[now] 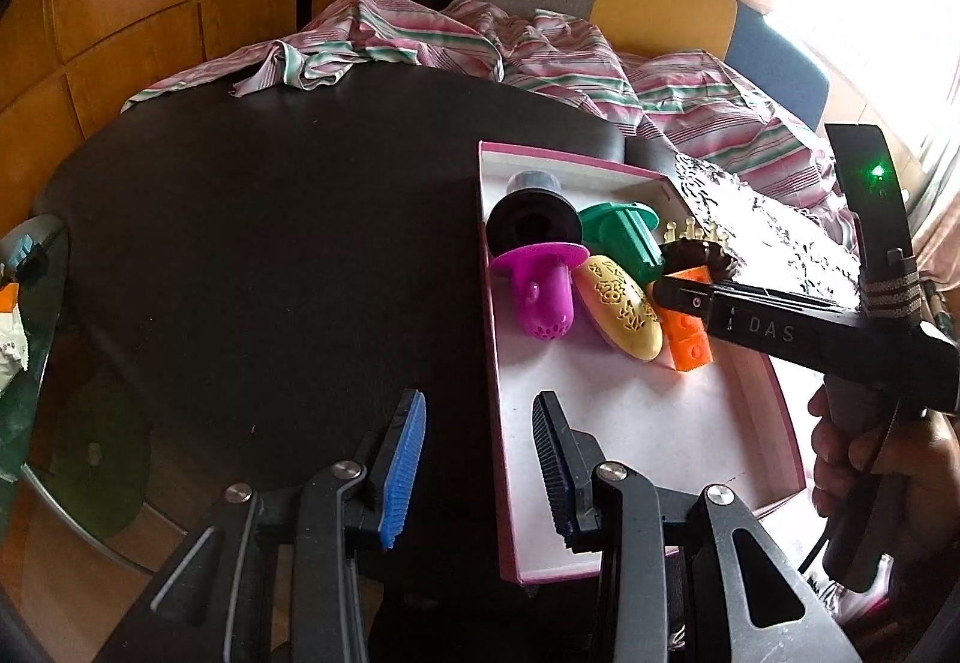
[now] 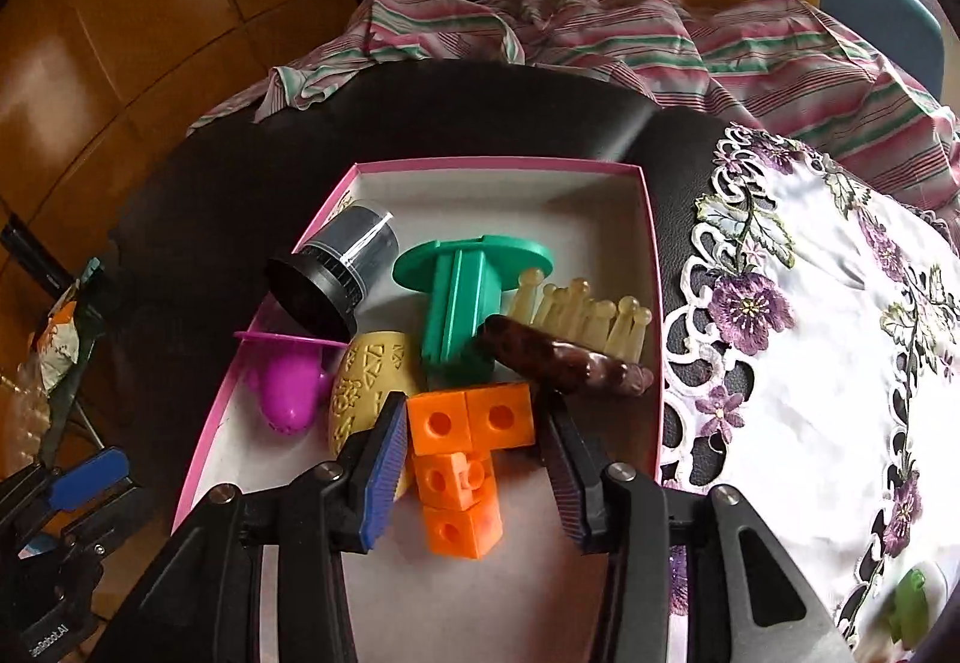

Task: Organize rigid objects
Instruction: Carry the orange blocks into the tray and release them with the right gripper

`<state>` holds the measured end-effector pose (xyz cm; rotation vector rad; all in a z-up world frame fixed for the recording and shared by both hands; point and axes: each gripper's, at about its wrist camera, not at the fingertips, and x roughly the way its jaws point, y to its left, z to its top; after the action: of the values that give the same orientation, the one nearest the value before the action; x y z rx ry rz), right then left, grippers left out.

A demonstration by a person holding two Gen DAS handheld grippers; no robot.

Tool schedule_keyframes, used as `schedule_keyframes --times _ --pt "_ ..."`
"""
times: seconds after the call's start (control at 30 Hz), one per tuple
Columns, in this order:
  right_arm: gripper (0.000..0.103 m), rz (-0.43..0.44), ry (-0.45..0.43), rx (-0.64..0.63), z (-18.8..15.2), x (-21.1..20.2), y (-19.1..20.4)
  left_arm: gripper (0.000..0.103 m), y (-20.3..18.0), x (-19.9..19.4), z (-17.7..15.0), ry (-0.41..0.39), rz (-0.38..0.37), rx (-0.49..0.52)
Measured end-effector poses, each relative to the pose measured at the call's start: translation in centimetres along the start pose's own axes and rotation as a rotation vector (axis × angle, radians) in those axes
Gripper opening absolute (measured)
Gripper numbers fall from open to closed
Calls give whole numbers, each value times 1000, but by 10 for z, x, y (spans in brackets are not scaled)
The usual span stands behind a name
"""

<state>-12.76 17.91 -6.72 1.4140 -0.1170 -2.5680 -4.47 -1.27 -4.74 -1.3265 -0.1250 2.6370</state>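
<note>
The right tool (image 2: 474,459) is sitting in the pink box (image 2: 498,164) with its jaws parted around the orange block (image 2: 465,459). The left pad is looking about flush with the block, the right pad is clearly off it, so I'm reading that as a let-go, not a grip. The block is resting on the box floor, just in front of the yellow egg (image 2: 366,393) and the brown comb (image 2: 564,363). What's worrying me: pulling back crooked could drag the block along, or a finger could clip the comb or egg and shuffle the pile. The left tool (image 1: 480,453) is hanging open and empty, straddling the box's near-left wall, so it could be nudging the box.
</note>
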Motion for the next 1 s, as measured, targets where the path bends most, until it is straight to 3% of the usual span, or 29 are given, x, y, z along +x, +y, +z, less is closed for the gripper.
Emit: schedule_keyframes --times 0.27,1.0 --pt "45 0 1 44 -4 -5 -7 38 -1 -4 0 -12 7 2" --pt "45 8 -96 34 -28 -58 -8 38 -18 -14 -1 -31 2 59"
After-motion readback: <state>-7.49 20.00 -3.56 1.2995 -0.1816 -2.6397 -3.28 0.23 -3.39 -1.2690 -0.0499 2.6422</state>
